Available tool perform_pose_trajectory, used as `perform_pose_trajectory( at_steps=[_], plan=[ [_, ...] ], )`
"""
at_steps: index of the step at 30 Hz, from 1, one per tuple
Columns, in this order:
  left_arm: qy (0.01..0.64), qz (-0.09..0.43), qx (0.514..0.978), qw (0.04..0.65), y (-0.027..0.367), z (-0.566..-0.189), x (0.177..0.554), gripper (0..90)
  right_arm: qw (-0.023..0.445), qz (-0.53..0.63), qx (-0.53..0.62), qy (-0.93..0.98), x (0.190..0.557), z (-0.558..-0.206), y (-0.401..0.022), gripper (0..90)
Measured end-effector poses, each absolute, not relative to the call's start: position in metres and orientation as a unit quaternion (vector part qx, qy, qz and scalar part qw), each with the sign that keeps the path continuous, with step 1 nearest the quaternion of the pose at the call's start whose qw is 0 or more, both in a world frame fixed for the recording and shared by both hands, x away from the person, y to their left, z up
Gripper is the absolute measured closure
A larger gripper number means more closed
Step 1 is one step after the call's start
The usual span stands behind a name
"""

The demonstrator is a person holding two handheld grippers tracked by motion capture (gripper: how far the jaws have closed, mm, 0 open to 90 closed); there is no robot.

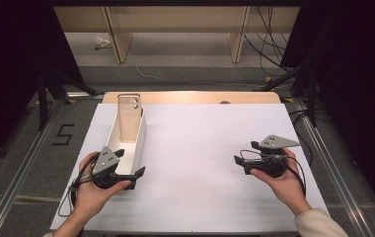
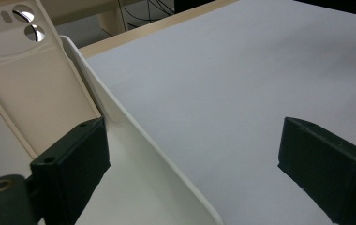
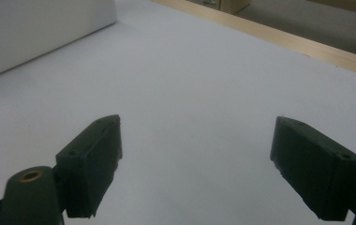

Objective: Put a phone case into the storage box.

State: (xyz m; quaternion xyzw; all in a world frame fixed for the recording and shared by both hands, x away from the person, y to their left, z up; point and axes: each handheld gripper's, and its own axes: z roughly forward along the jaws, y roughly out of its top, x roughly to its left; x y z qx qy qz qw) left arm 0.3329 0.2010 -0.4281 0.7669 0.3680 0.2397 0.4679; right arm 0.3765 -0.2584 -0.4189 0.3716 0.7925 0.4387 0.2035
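A long white open box stands on the left of the table, and a beige phone case with camera holes leans inside it at the far end. My left gripper is open at the box's near end. In the left gripper view, the left gripper straddles the box's right wall, one jaw inside and one outside, with the phone case ahead of the inner jaw. My right gripper is open over the bare sheet on the right, and the right gripper holds nothing.
A white sheet covers the table, with a wooden edge at the far side. The white box shows far off in the right gripper view. Dark stands and cables line the floor beyond and at both sides.
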Motion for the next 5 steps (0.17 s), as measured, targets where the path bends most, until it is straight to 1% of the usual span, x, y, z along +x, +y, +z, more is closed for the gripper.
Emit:
perform_pose_trajectory(
  at_steps=[5],
  plan=[
    [0.369, 0.238, 0.767, 0.469, 0.1993, -0.4293, 0.3329, 8.5, 0.202, 0.439, 0.373, 0.792, 0.3772, -0.4196, -0.2586, 17.4]
  ],
)
